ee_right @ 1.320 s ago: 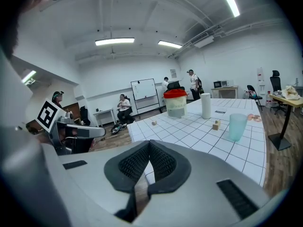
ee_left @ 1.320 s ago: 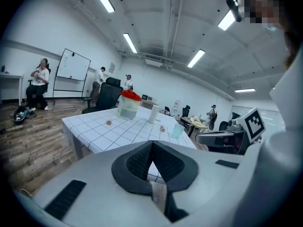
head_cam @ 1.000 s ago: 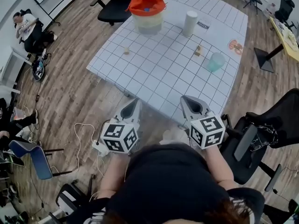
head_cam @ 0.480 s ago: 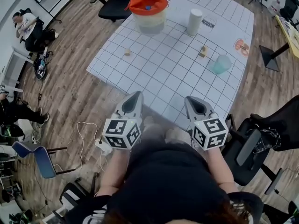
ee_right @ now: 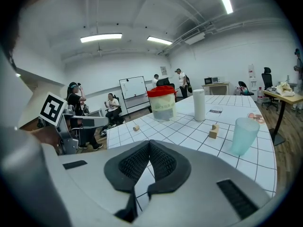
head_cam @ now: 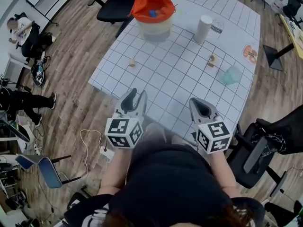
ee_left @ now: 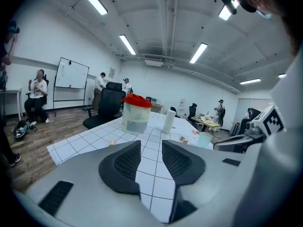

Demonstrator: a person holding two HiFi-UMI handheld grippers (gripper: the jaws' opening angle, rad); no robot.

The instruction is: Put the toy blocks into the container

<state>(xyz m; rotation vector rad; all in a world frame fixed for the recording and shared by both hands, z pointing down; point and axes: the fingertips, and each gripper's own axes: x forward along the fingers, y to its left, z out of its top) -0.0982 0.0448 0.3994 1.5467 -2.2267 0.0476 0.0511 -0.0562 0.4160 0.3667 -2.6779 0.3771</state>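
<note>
Toy blocks (head_cam: 132, 62) on the gridded surface (head_cam: 170, 74), well ahead of both hand-held grippers: one forward-left of the left hand-held gripper (head_cam: 135, 94), the second block (head_cam: 212, 60) ahead of the right hand-held gripper (head_cam: 197, 102), near a teal cup (head_cam: 231, 74). Farther ahead, the orange-lidded container (head_cam: 152, 14), with a white cylinder (head_cam: 204, 29) to its right. Left jaws opening, nothing between them. Right jaws pressed together, empty. Both poised at the surface's near edge.

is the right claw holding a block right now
No, the right claw is shut with nothing between its jaws, and a wooden block lies ahead of it on the gridded table.
</note>
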